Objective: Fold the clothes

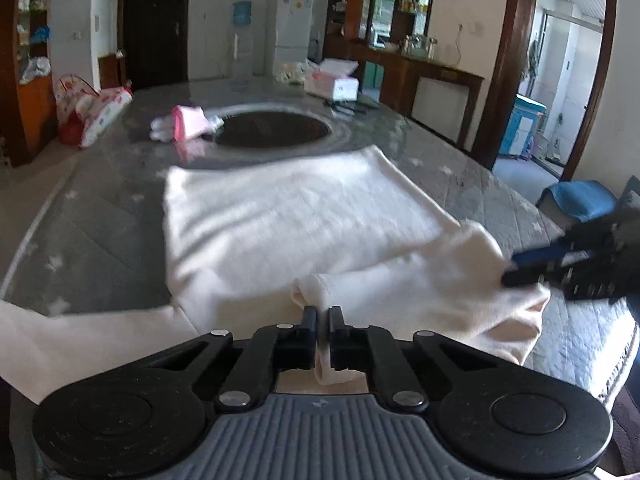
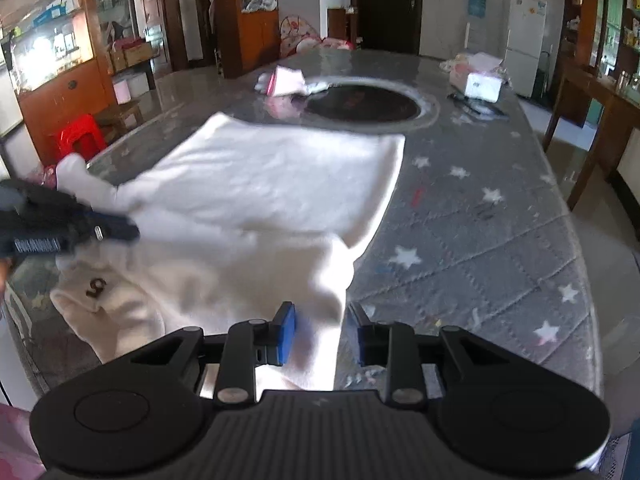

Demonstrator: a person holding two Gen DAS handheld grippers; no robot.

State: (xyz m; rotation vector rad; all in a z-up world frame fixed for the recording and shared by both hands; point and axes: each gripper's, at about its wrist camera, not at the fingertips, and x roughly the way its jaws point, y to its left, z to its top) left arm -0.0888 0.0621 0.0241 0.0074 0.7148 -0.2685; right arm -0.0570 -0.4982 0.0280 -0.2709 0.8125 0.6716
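White garment [image 1: 304, 216] spread flat on worktop [image 1: 472, 188], near edge bunched at 6 o'clock. Left claw [image 1: 323, 314] pinched on fabric fold. Right claw [image 2: 325, 314] parted, cloth between pads, not clamped. Risk: one-sided pull skews fold; loose right corner slips.

White fridge [image 1: 289, 36], red stool [image 2: 80, 136], tissue box [image 1: 331, 84] on star-patterned grey table cover [image 2: 480, 232]

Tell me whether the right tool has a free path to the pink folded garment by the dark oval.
Probably yes: the right tool is open and holds nothing, and only the flat white garment lies between it and the pink garment. How far it reaches, I cannot tell.
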